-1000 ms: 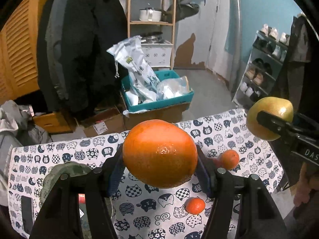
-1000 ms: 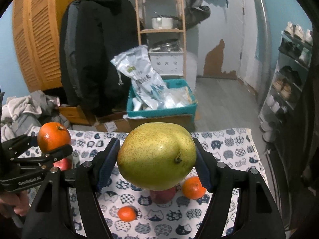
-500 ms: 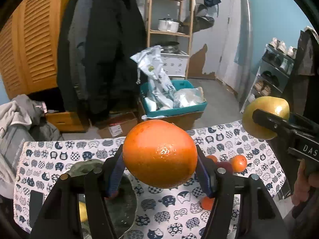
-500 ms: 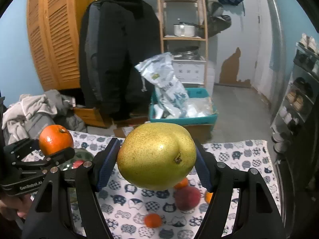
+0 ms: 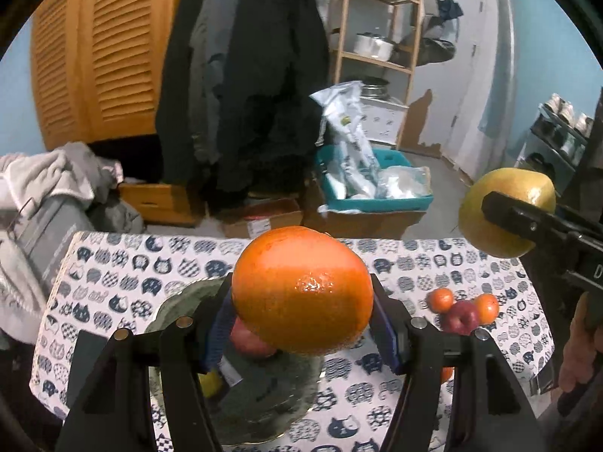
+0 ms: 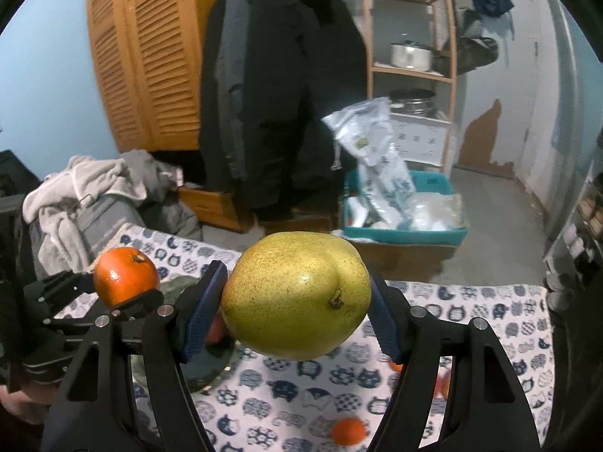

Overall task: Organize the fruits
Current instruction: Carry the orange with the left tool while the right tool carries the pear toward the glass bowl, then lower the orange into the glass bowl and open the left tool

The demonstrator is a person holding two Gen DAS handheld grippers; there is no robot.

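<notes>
Dim, cool indoor light, strong fisheye bending with black corners, slightly soft, blurred background.

orange: glossy, pebbled | pear: smooth (speckled) | tablecloth: cloth

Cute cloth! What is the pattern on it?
The white tablecloth carries dark blue cat faces, clearest in the left wrist view.

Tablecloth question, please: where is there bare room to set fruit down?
Bare tablecloth lies left of the plate, and between the plate and the loose fruit cluster. It is crowded around that cluster and on the plate's left part.
</notes>
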